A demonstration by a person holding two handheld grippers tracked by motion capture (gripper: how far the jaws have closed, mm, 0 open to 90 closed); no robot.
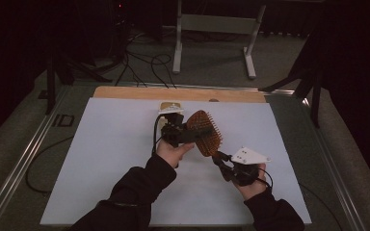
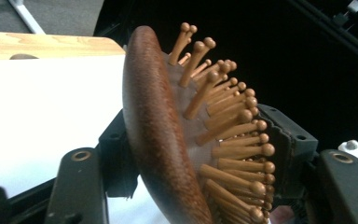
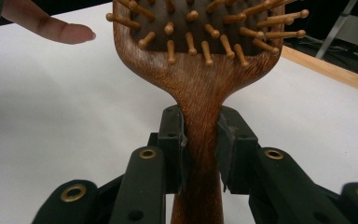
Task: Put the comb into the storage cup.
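Hairbrush (image 1: 204,132) handle toward right hand-held gripper (image 1: 220,158), head up-left, bristles rightward.

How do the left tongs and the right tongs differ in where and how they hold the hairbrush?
The left tongs span the hairbrush head, one jaw against its wooden back, the other at the peg tips; the right tongs clamp the narrow handle. The left tongs stand wider apart than the right tongs. Both hold it above the white table.

High view overhead, gripper views close, sharing the hairbrush (image 1: 204,131).
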